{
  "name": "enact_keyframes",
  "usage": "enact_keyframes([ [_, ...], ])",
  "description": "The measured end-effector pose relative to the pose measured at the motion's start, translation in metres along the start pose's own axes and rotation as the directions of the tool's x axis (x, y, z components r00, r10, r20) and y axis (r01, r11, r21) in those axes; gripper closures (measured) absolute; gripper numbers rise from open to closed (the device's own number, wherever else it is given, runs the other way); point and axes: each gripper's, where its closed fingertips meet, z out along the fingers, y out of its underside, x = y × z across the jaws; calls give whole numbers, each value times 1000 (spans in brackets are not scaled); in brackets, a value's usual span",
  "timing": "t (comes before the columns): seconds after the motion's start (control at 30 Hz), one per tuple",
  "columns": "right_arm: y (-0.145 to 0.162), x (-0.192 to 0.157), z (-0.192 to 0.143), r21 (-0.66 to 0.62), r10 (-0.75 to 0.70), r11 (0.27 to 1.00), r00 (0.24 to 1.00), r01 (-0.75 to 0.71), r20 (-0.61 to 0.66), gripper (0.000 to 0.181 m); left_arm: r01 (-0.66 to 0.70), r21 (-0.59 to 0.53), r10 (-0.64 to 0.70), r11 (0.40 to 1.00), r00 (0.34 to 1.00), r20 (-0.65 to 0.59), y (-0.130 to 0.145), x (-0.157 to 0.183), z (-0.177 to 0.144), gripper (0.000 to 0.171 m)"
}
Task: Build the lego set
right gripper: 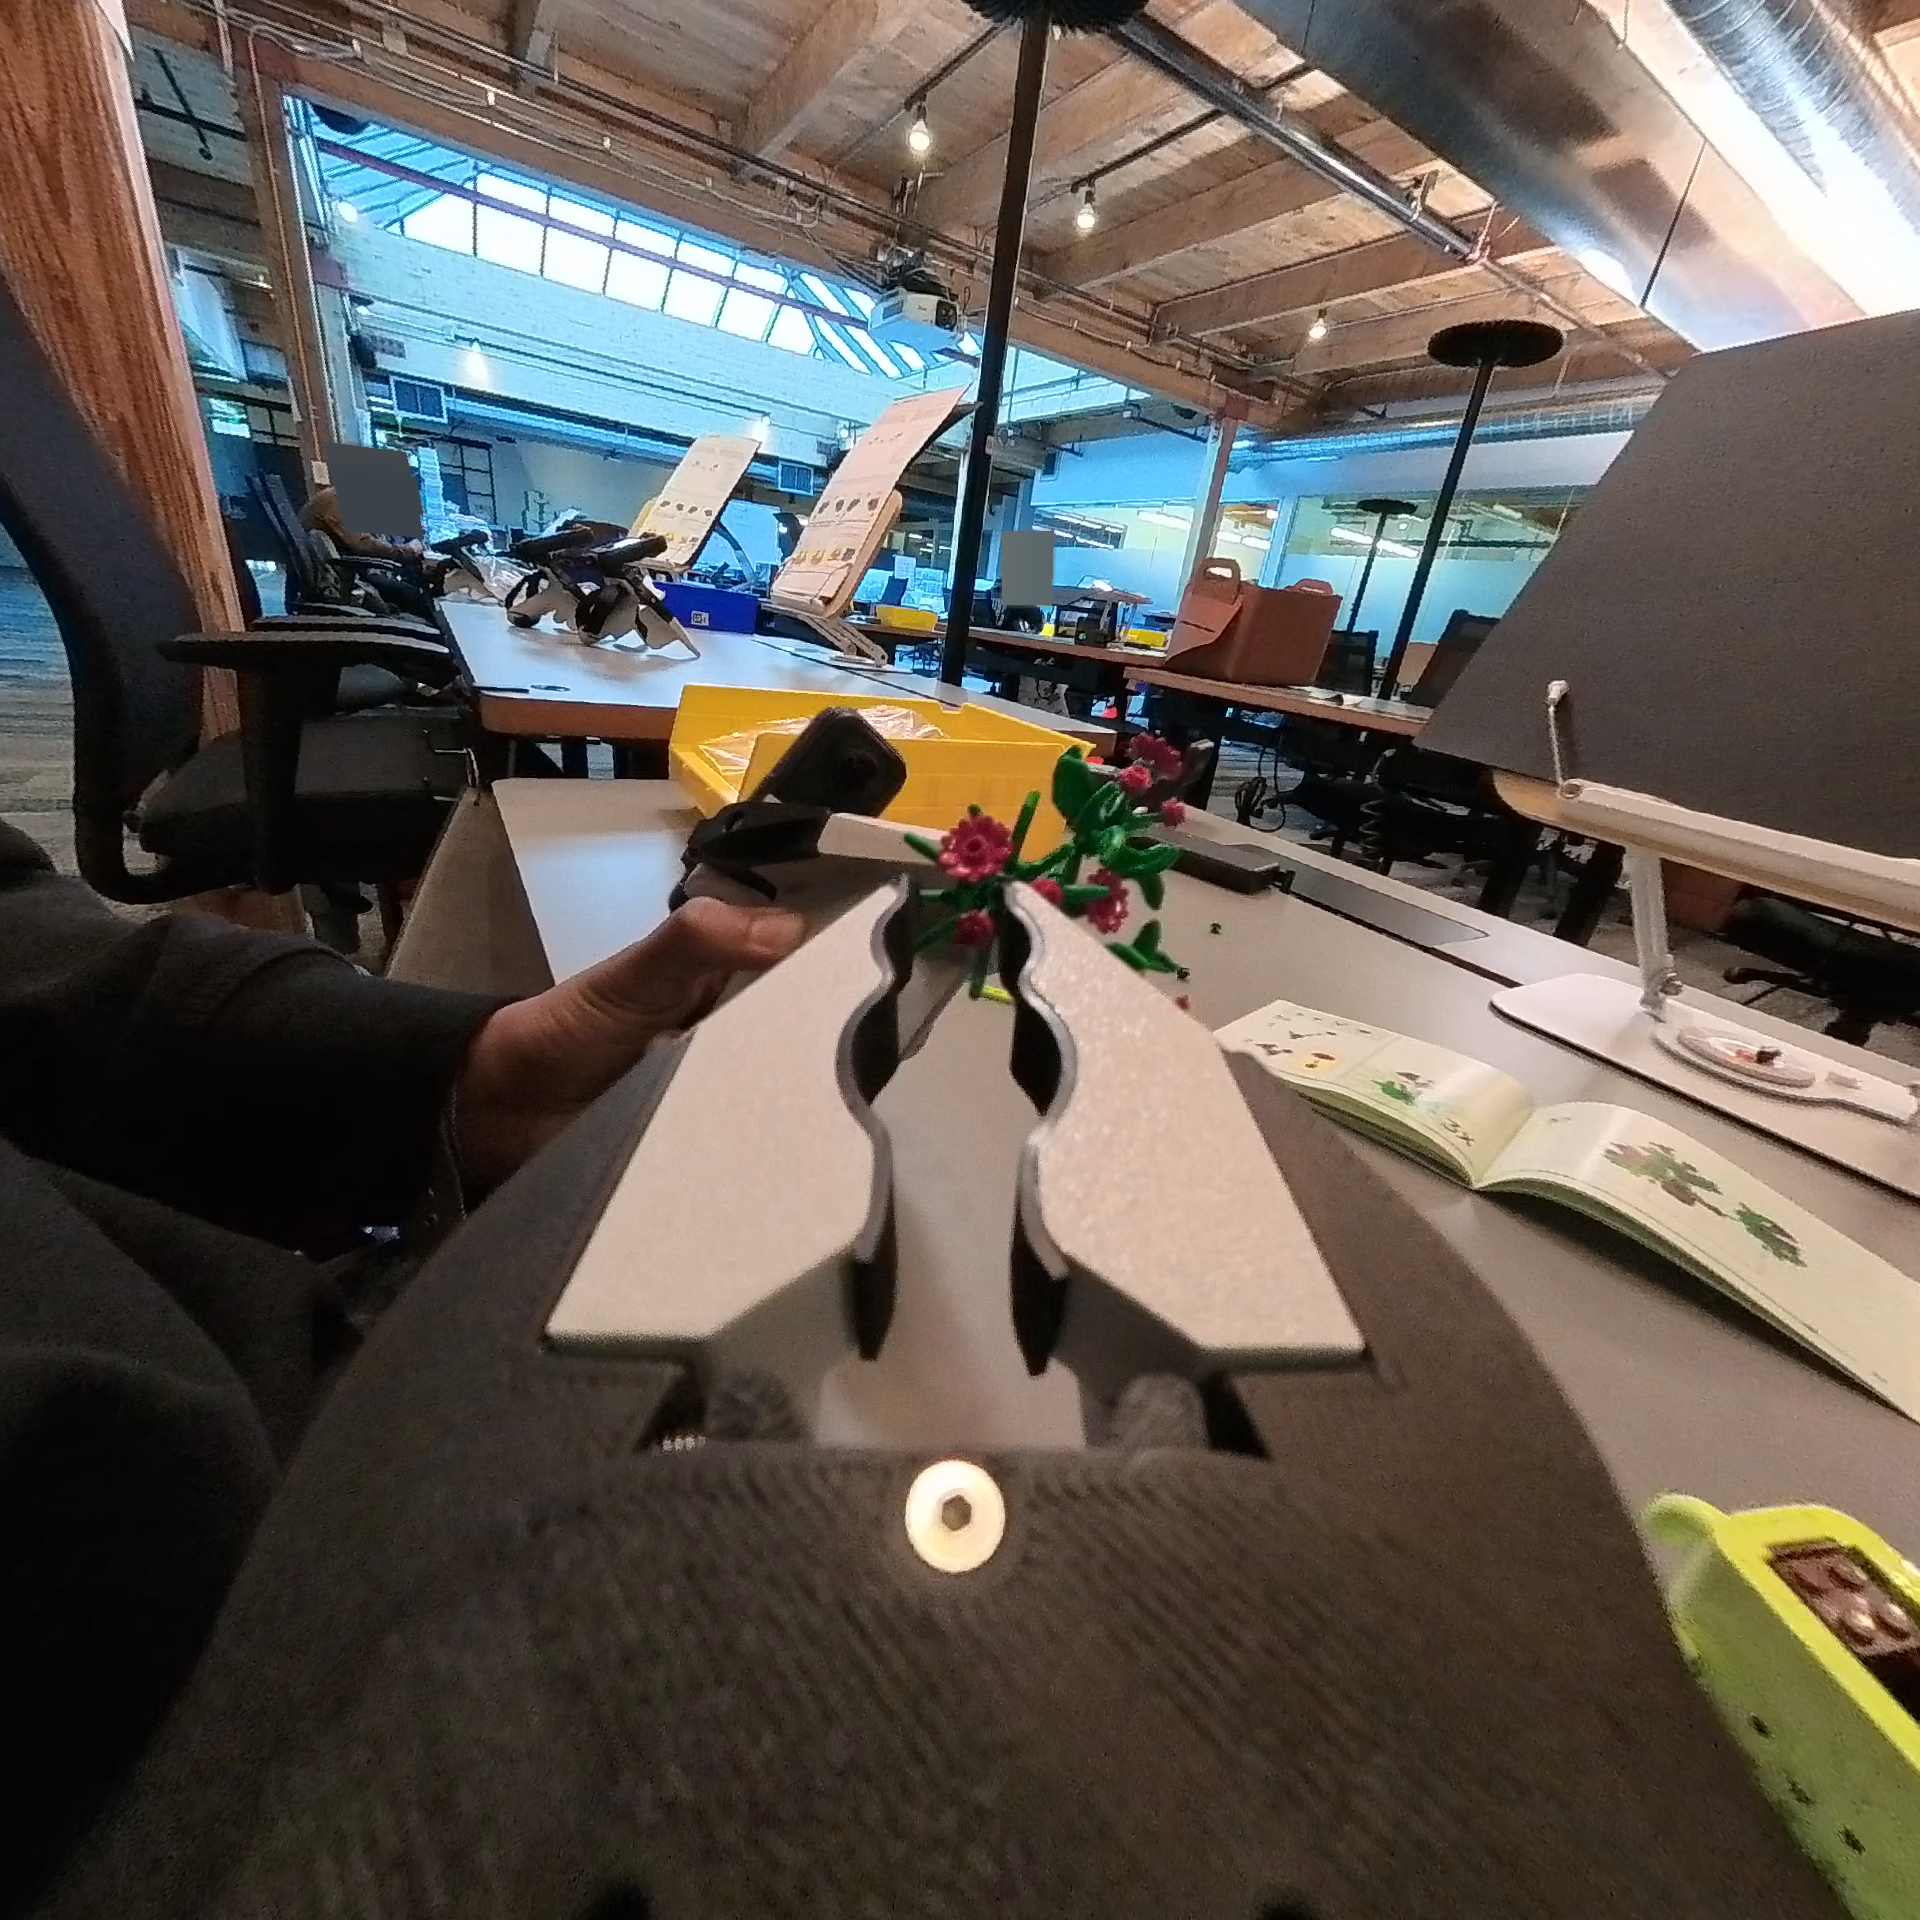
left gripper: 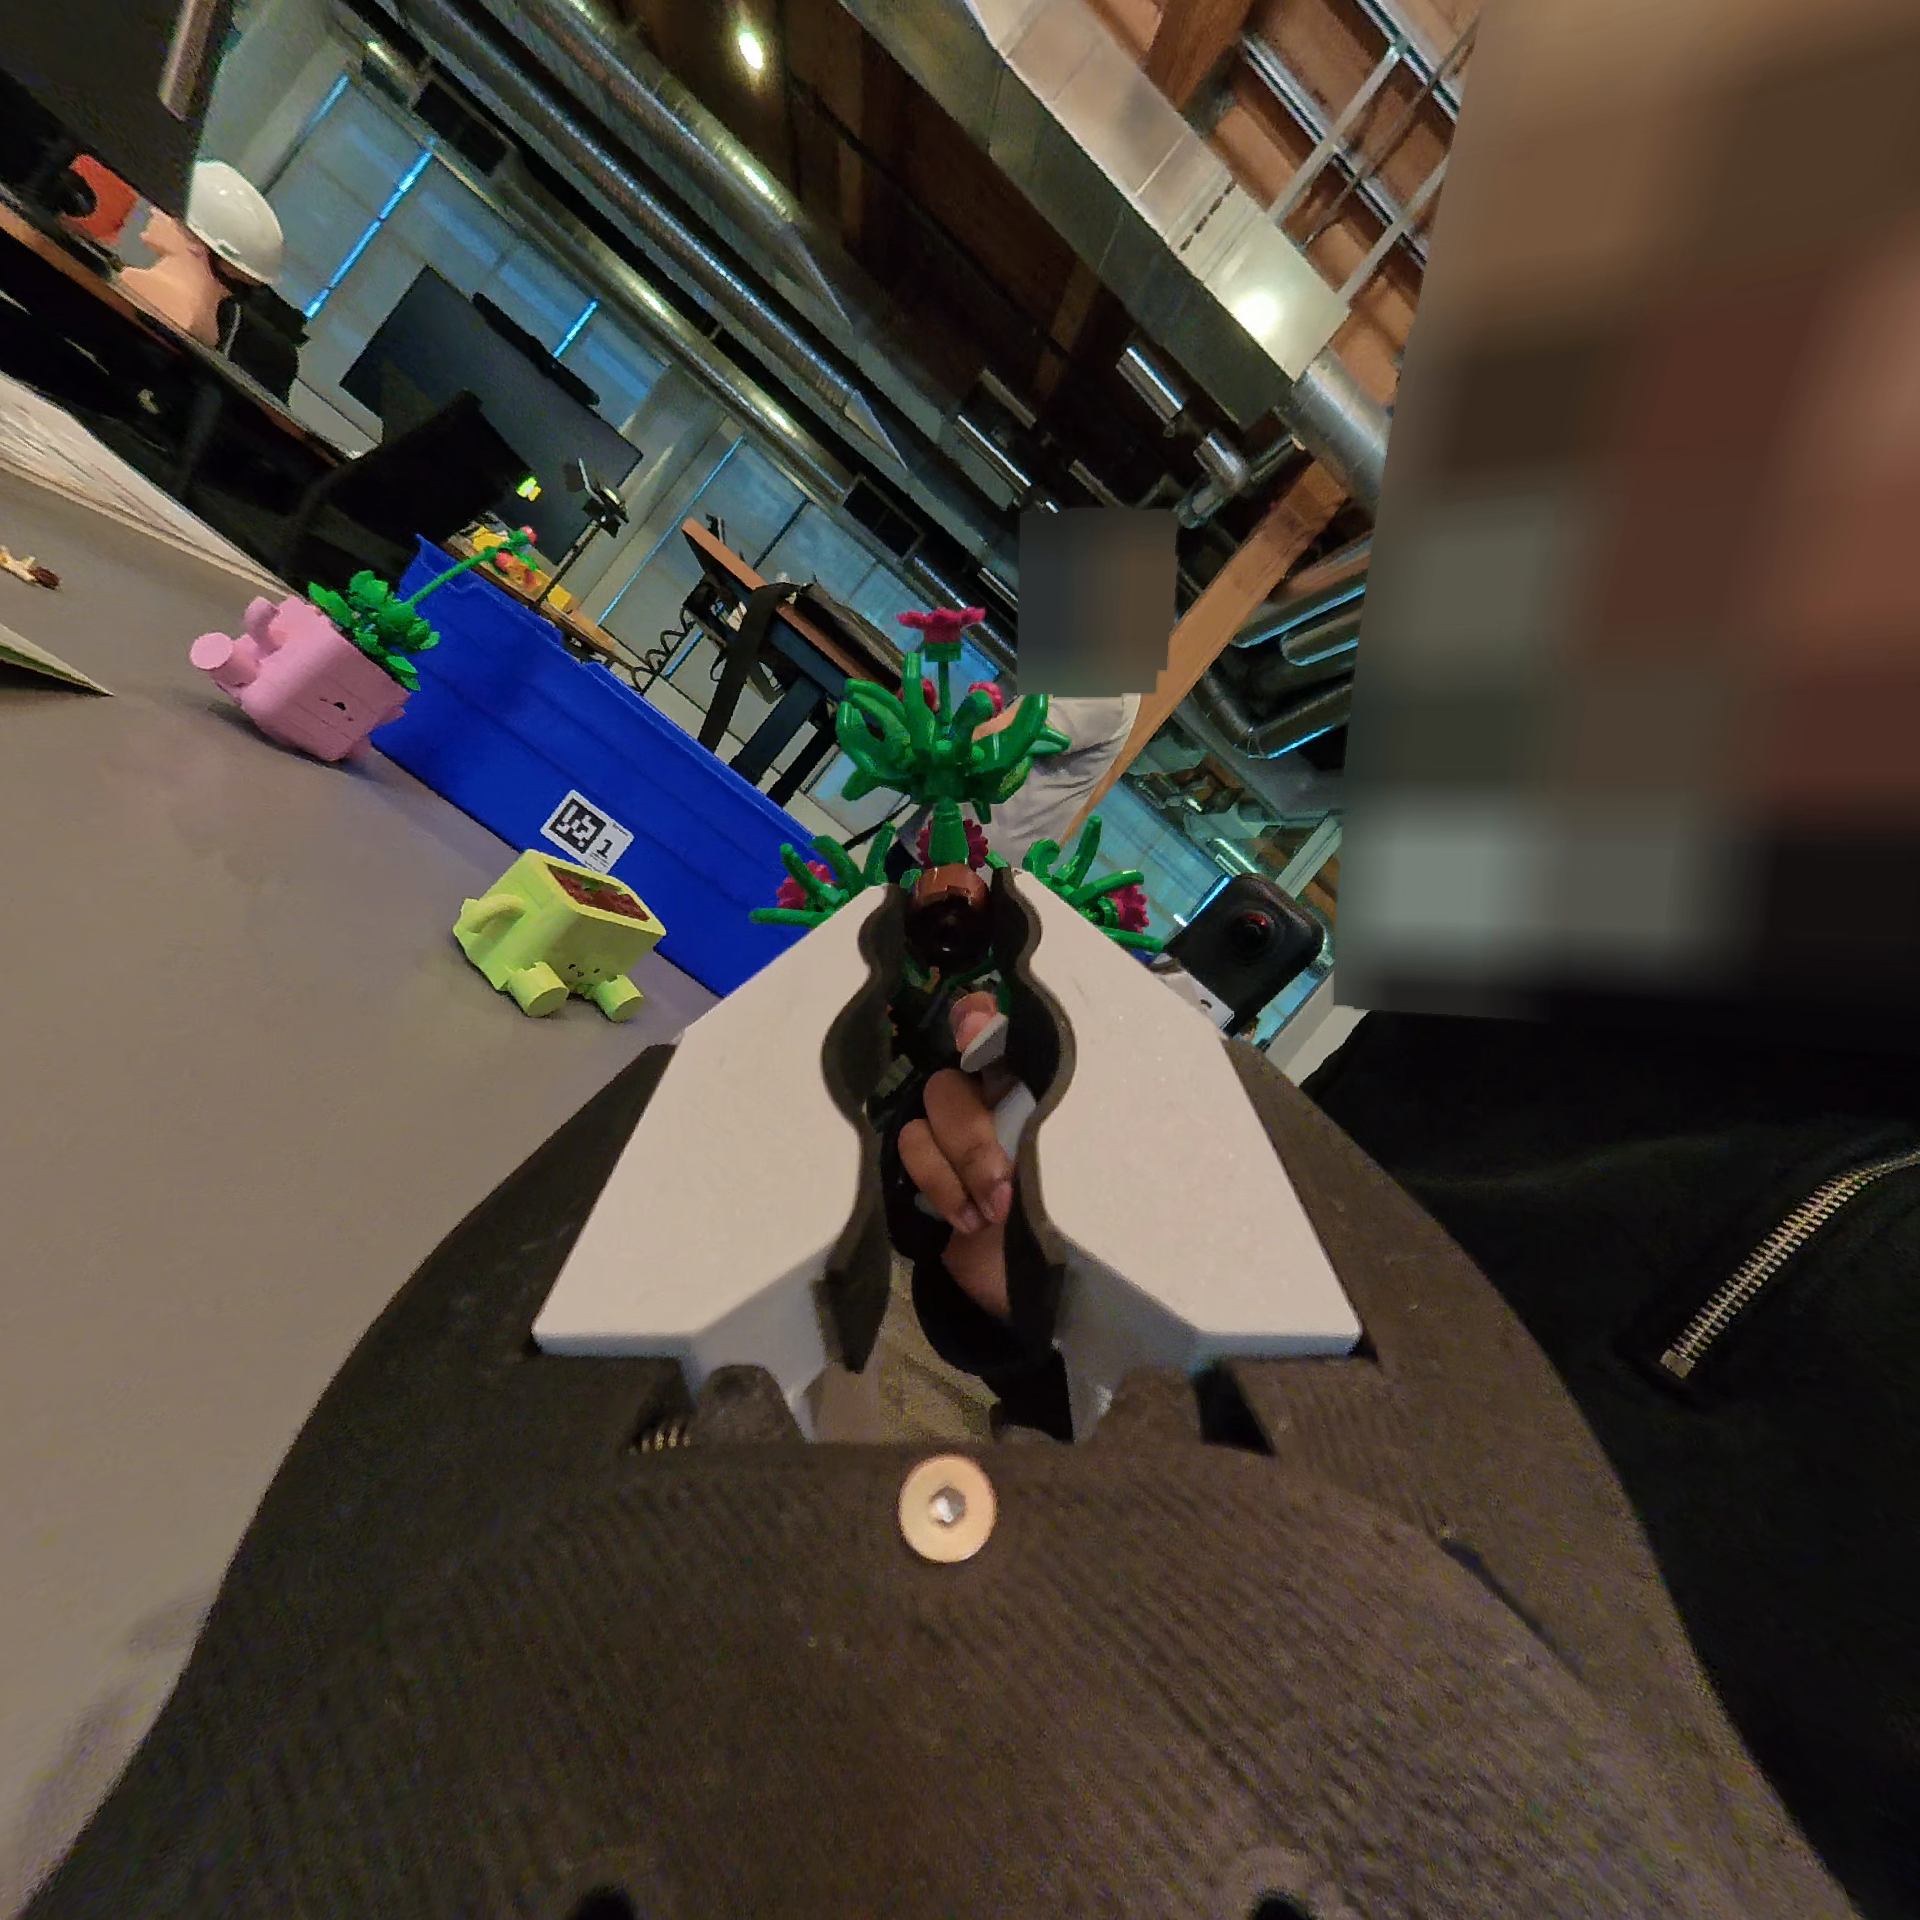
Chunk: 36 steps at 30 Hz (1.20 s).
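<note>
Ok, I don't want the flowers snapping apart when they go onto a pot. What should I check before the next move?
1. Left tool shut on the flower plant at its brown base: ok.
2. Right tool has a firm hold: cannot tell. The stems sit between its tips.
3. Lime pot standing upright: cannot tell. Both views are tilted.
4. Lime pot's brown studded top is bare: ok.
5. Instruction booklet lies open: ok.
</note>
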Motion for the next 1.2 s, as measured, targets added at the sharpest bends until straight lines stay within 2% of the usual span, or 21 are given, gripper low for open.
enact_keyframes([
  [0.13, 3, -3, 3, -14, -2, 1000, 1000, 2, 5, 168, 33, 21, -32, 999, 999, -27, -3, 1, -2, 159],
  [0.43, 3, -4, 5, -7, 15, 1000, 1000, -15, 15, 166, 250, 172, -203, 953, 946, -254, -35, 7, -28, 159],
  [0.8, -6, -16, 10, 42, 95, 994, 994, -97, 47, 163, 134, 21, -127, 991, 972, -197, -9, 15, -7, 160],
  [1.2, -7, -11, 9, 96, 280, 953, 955, -289, 98, 160, 105, -8, -105, 994, 981, -161, 4, 15, 5, 159],
])
